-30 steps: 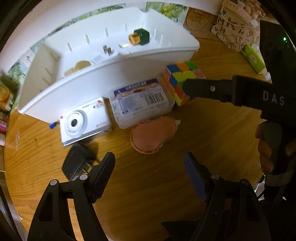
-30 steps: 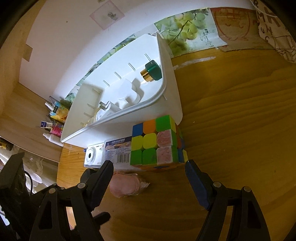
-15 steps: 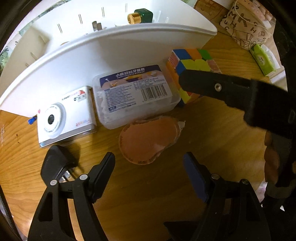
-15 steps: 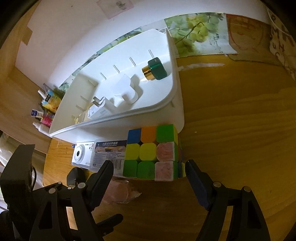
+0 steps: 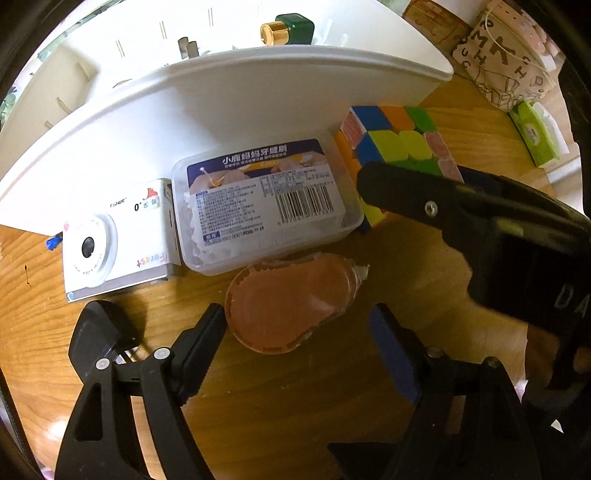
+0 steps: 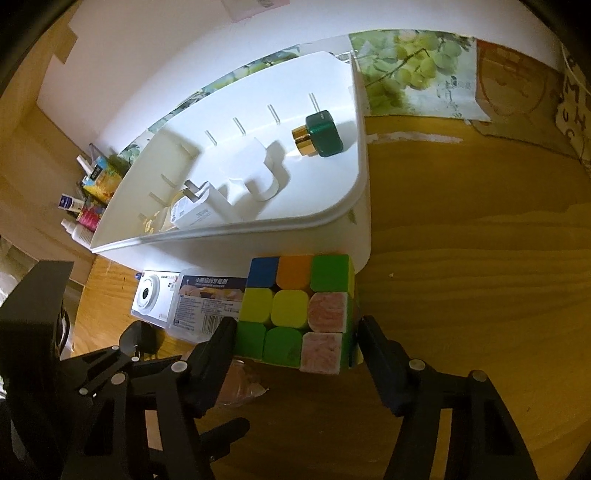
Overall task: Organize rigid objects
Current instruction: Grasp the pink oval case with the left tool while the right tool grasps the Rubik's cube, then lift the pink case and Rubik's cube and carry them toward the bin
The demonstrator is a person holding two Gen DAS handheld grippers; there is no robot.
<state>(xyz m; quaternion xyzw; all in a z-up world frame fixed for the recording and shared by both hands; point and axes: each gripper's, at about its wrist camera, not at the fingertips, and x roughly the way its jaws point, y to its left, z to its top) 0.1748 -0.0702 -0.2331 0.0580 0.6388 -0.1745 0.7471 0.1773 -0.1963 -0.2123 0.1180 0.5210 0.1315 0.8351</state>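
While the left gripper (image 5: 297,325) points down at a wooden table (image 5: 332,369), its jaws are opening and hold nothing; a flat pink packet (image 5: 291,299) lies on the wood between the two fingertips, close to the left one, with no pad pressing on it. Just above the packet in the left wrist view sits a clear plastic box (image 5: 266,199) with a blue label and barcode. To its left, touching it, is a small white toy camera (image 5: 118,240) lying face up. A black plug-like object (image 5: 98,336) rests at the lower left, beside the left finger.

At the right of the box stands a colourful puzzle cube (image 5: 399,144), against the wall of a long white organiser tray (image 5: 221,107) that fills the upper part of the frame. A green and gold bottle (image 5: 288,29) lies inside the tray near the top centre.

In the right wrist view, the right gripper (image 6: 295,339) straddles the cube (image 6: 295,310) at the lower centre, jaws closing, with the fingertips at the cube's two sides; whether the pads already touch it cannot be told. The tray (image 6: 332,229) runs from centre to upper right, holding the bottle (image 6: 317,134) and a white charger (image 6: 199,208). The left gripper's black body (image 6: 37,314) shows at the lower left.
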